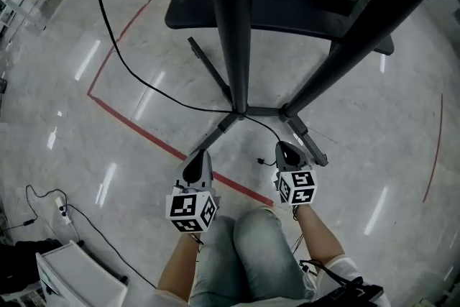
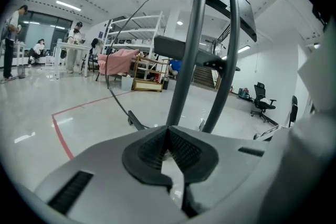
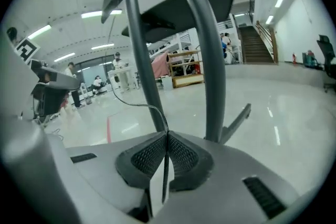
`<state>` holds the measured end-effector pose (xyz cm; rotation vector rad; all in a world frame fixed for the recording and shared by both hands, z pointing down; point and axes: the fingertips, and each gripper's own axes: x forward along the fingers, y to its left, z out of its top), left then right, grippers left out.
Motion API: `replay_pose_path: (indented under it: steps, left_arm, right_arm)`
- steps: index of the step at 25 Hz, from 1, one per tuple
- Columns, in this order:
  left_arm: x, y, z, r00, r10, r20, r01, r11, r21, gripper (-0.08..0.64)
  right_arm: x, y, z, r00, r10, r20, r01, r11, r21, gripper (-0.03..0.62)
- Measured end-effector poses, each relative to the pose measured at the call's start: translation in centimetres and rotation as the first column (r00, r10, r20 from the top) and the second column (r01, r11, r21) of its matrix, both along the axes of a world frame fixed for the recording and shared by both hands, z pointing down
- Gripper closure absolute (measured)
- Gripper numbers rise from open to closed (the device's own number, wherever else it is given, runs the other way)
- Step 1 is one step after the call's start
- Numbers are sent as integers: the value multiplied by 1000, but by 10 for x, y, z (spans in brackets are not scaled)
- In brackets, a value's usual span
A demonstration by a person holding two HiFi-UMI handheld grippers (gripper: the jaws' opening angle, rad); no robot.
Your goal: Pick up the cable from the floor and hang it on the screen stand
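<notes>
Cable, thin black wire, is sitting pinched between the right tool's closed jaws. It is trailing forward-left over the glossy pale floor toward the dark grey metal screen stand, which is rising straight ahead. Left tool is riding closed and empty.

The floor is seen polished and glossy, speckled like stone, with lights mirrored in it. The stand is finished in matt dark metal. Smooth grey plastic is shown on the right gripper, whose ribbed black pads are closed on the thin, smooth cable. Faded denim is seen on the jeans.
</notes>
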<state>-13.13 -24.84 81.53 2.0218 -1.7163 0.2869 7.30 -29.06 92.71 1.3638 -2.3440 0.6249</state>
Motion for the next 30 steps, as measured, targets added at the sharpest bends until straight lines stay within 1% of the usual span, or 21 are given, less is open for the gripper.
replay_pose_path:
  steps: [3,5,11,15,18,22,26,30]
  left_arm:
    - [-4,8,-77,1000,-25,-11,26,1000,8,558]
    - [-6,13,-131,999,-36,-11,37,999,20,558]
    - [-21,35,-290,998,-58,-7,58,997,54,558]
    - [-36,45,-382,996,-83,8,82,992,94,558]
    - [-50,53,-436,995,-98,23,95,988,125,558]
    - [-67,62,-495,991,-132,17,127,979,162,558]
    - [-88,64,-550,985,-171,-4,168,961,219,558]
    - [-109,64,-592,978,-205,-37,207,944,259,558]
  right_arm:
    - [-11,7,-91,996,-71,-44,73,996,46,565]
    - [-18,9,-150,994,-96,-51,99,993,65,565]
    - [-40,20,-329,995,-94,-32,96,991,96,565]
    - [-63,18,-435,995,-97,-6,97,986,137,565]
    - [-87,17,-504,995,-102,13,99,981,167,565]
    - [-119,20,-577,991,-134,9,130,969,208,565]
    - [-150,17,-645,980,-196,21,183,947,262,565]
    - [-178,14,-706,965,-257,44,232,924,305,565]
